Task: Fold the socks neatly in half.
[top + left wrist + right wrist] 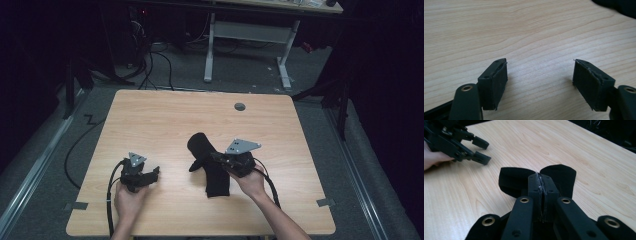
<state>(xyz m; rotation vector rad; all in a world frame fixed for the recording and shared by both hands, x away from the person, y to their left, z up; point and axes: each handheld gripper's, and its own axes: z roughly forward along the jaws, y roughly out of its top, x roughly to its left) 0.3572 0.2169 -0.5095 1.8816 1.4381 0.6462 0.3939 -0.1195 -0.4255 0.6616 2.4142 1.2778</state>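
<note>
A black sock lies on the wooden table, right of centre, its far end rounded. My right gripper comes in from the right and is shut on a fold of the sock. In the right gripper view the jaws are pressed together, with black fabric bulging on both sides. My left gripper rests low at the left, apart from the sock. Its jaws stand wide open over bare wood. A dark edge of the sock shows at the top right of that view.
A grey cable grommet sits near the table's far edge. Tape marks lie by the near corners. Beyond the table stand a white-legged desk and floor cables. Dark surroundings close in on both sides.
</note>
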